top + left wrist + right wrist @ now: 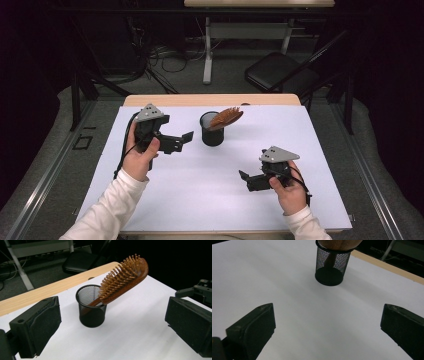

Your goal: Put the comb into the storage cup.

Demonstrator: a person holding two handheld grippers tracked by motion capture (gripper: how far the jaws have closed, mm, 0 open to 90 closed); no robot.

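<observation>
A black mesh cup [211, 134] stands upright on the white sheet, toward the back middle of the table. A wooden hairbrush [226, 117] leans in it handle down, with its bristled head sticking out to the right. My left gripper [184, 140] is just left of the cup, pointing at it, jaws open and holding nothing. In the left gripper view the cup [91, 308] and brush [125, 277] sit ahead between the spread jaws of the left gripper [112, 315]. My right gripper [246, 181] is open over the sheet at front right, with the cup [332, 265] farther off.
The white sheet [200, 190] covers most of the wooden table [210, 100], whose bare strip shows along the far edge. A black folding chair [280, 70] and a desk frame [207, 50] stand beyond the table. Dark floor surrounds it.
</observation>
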